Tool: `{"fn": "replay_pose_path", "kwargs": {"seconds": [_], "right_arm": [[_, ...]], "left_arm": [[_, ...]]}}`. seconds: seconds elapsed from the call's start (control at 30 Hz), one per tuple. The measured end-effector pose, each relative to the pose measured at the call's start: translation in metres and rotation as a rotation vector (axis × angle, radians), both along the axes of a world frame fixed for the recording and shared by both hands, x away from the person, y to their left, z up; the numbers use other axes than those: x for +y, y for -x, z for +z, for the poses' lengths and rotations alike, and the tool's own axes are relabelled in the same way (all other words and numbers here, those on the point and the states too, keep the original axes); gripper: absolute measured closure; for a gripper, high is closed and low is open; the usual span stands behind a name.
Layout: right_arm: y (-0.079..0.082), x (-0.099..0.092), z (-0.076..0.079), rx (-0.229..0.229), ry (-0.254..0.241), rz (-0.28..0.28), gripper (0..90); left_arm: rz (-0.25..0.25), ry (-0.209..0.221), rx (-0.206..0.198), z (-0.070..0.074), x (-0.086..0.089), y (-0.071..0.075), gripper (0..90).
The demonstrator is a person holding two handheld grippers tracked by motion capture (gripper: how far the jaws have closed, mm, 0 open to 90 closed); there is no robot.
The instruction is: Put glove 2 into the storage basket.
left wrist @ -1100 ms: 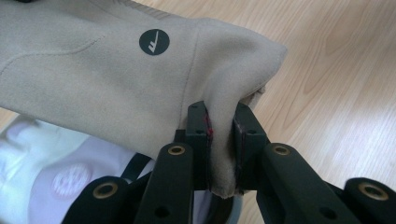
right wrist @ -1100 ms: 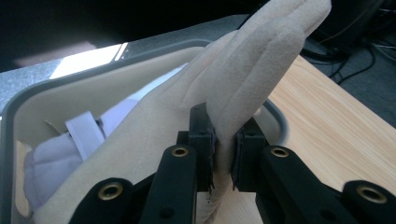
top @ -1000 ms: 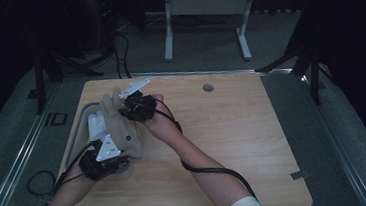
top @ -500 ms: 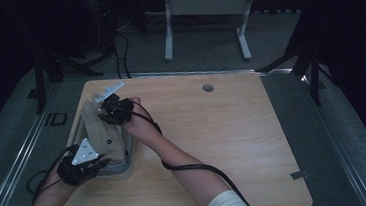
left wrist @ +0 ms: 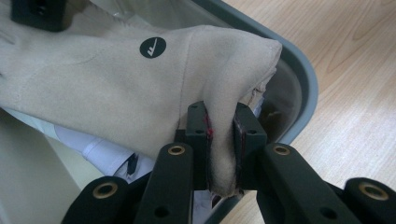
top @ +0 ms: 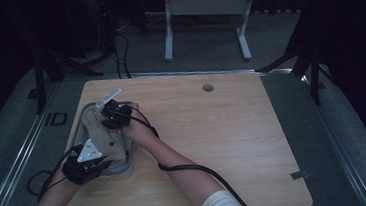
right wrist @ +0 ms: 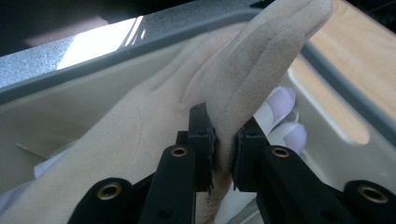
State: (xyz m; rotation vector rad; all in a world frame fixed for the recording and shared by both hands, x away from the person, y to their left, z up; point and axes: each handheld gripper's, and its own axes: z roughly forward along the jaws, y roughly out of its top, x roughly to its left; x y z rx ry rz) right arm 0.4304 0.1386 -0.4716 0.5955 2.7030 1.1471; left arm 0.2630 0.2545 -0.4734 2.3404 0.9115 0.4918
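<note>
A beige suede glove is stretched between my two grippers over a grey tray at the table's left side. My left gripper is shut on the glove's cuff end, the fabric pinched between its pads. At the tray's far end my right gripper is shut on a finger of the glove, with the cloth squeezed between its pads. The glove sags into the tray, whose rim curves behind it. Something white lies under the glove in the tray.
The wooden table stretches away to the right of the tray, with a round cable hole near its far edge. Black cables trail from both grippers over the near edge. White glove-like fingers lie in the tray beside the beige glove.
Both hands have carried the glove leftward and down into the tray. The left gripper has drawn back toward the near-left corner, the right has moved left along the tray's far end.
</note>
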Motion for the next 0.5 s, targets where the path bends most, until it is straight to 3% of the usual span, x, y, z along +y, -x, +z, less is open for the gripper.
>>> {"fn": "replay_pose_path", "kwargs": {"seconds": [0.2,0.33,0.5], "right_arm": [[-0.005,0.0,-0.014,0.023,0.011,-0.017,79.0],[-0.007,-0.001,-0.013,0.034,0.008,-0.017,76.9],[-0.006,-0.003,-0.008,0.03,0.015,-0.022,63.0]], "left_arm": [[0.007,-0.004,0.014,-0.005,-0.001,-0.003,79.3],[0.01,0.005,0.025,-0.006,-0.001,-0.005,79.1],[0.015,0.02,0.044,-0.002,-0.001,-0.005,74.2]]}}
